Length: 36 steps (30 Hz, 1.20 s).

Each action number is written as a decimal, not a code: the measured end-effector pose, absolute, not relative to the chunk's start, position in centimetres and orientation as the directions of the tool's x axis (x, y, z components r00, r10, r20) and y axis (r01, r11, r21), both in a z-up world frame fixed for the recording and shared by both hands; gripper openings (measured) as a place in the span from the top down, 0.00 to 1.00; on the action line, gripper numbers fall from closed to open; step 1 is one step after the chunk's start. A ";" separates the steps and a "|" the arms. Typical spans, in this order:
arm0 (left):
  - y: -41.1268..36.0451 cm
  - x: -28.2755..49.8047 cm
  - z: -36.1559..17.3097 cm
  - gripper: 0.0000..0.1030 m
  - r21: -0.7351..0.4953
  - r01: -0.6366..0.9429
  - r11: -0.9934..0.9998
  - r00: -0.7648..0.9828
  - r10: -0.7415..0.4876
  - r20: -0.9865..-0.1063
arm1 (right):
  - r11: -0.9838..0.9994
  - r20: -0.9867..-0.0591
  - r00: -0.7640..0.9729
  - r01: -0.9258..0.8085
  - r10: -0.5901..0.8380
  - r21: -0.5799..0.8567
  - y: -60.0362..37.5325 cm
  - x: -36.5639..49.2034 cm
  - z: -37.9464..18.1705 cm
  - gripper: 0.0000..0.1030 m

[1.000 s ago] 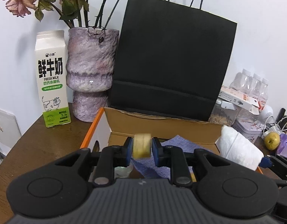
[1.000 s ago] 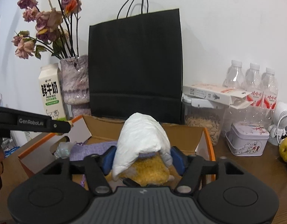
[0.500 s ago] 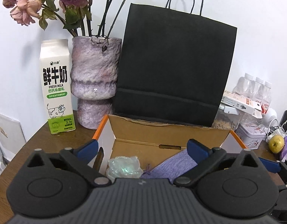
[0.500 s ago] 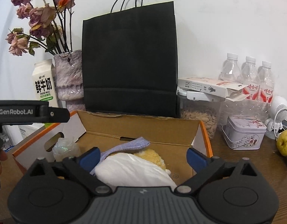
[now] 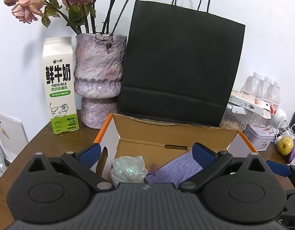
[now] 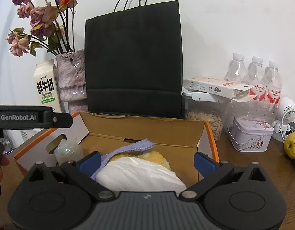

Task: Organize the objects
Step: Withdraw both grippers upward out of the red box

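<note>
An open cardboard box (image 5: 166,134) with orange edges sits right in front of both grippers. Inside lie a crinkled clear wrapper (image 5: 128,169), a purple cloth (image 5: 176,166), a white plastic bundle (image 6: 139,174) and a yellow fluffy piece (image 6: 157,158). My left gripper (image 5: 146,151) hovers open over the box's left part, with nothing between its fingers. My right gripper (image 6: 147,159) is over the box (image 6: 143,132). Its jaws are still opening, wide of the white bundle below and not touching it. The left gripper's body (image 6: 32,117) shows at the left edge of the right wrist view.
Behind the box stand a black paper bag (image 5: 180,67), a purple vase (image 5: 98,76) with dried roses and a milk carton (image 5: 59,84). To the right are water bottles (image 6: 255,76), a grain jar (image 6: 205,115), a tin (image 6: 251,136) and a yellow-green fruit (image 6: 293,145).
The left gripper opened and let go of a small yellow round piece, which is no longer visible. The right gripper opened and released the white bundle, which now lies in the box.
</note>
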<state>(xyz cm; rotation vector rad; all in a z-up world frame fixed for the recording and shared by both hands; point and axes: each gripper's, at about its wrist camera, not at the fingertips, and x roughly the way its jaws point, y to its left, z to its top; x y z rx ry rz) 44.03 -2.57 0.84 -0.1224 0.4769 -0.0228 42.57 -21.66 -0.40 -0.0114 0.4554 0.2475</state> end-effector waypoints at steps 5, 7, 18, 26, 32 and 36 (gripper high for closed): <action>-2.5 43.8 0.8 0.00 -0.125 -0.008 0.992 0.887 -0.051 -0.458 | 0.970 -0.437 0.869 -0.239 0.233 0.041 -21.7 42.4 -0.4 0.00; -2.5 43.6 0.8 0.00 -0.126 -0.007 0.992 0.888 -0.052 -0.456 | 0.970 -0.434 0.870 -0.241 0.235 0.041 -21.7 42.2 -0.3 0.00; -1.9 42.2 0.7 0.00 -0.122 -0.015 0.992 0.892 -0.042 -0.451 | 0.968 -0.422 0.876 -0.249 0.233 0.016 -21.9 40.7 0.0 0.00; -1.2 40.9 0.4 0.00 -0.124 -0.017 0.992 0.893 -0.041 -0.448 | 0.971 -0.415 0.883 -0.238 0.218 0.004 -22.5 39.0 0.1 0.00; -0.7 39.6 0.4 0.00 -0.131 -0.014 0.991 0.895 -0.046 -0.443 | 0.974 -0.410 0.889 -0.227 0.205 -0.006 -22.9 37.4 0.0 0.00; -0.4 38.6 0.2 0.00 -0.138 -0.010 0.990 0.894 -0.053 -0.444 | 0.974 -0.409 0.890 -0.226 0.202 -0.011 -23.0 36.1 -0.1 0.00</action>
